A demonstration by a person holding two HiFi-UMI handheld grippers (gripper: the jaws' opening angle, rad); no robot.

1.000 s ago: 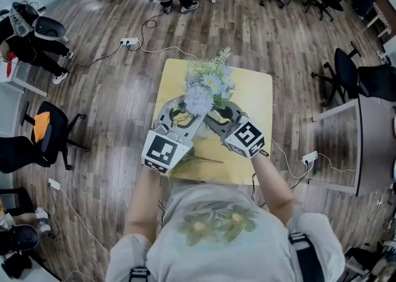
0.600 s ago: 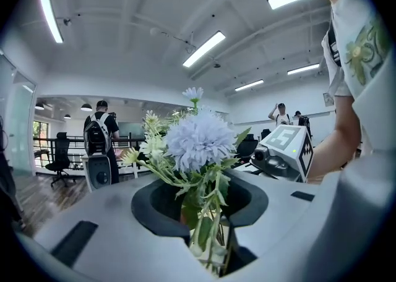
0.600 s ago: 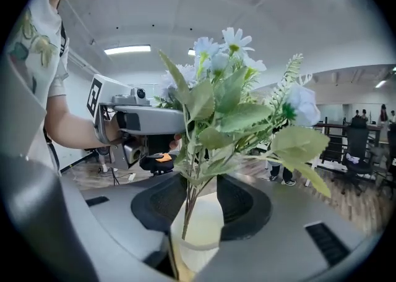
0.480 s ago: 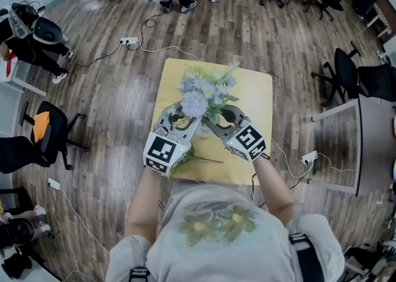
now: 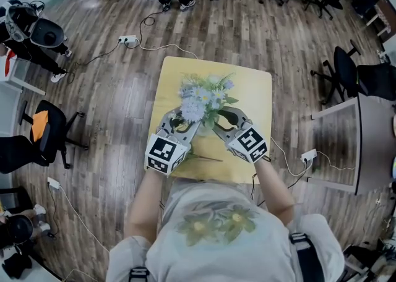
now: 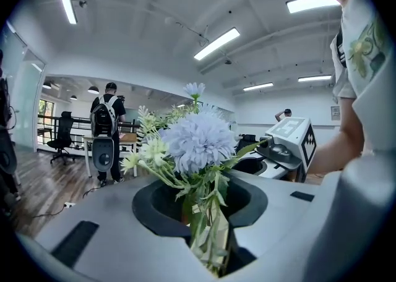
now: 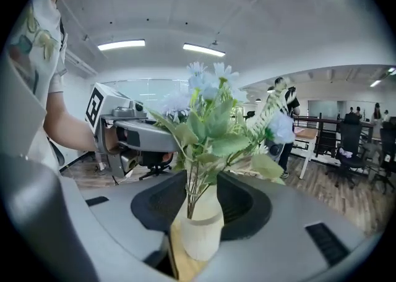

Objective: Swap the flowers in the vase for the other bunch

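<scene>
One small yellow table [image 5: 255,92] on a wooden floor carries everything. Over its middle rises the bunch [image 5: 201,96], pale blue and lilac heads above green leaves. Its stems run straight down into the vase [image 7: 199,228], a small pale vessel standing upright on the tabletop.

The left gripper [image 5: 189,127] comes at the stems from the person's left and is clamped on them above the vase. Its own view shows the green stalks pinched in the narrow slot between the jaws. The right gripper [image 5: 215,126] comes from the opposite side and lower down. Its jaws stand apart around the vase's body, and a strip of yellow tabletop shows between the vase and one jaw, so it brackets the vase without plainly pressing on it.

The other bunch [image 5: 199,158] lies flat near the table's near edge, partly under the left gripper, with its thin stem pointing toward the person's right.

The coming move turns on the upright long axis of the stems, which lines up with the vase's mouth directly beneath the left grip. Any travel of the flowers, out or further in, probably has to follow that vertical line. Meanwhile the right gripper would likely need to close on the vase to keep it from lifting or tipping. The lying bunch is nearer the left hand than the right.
</scene>
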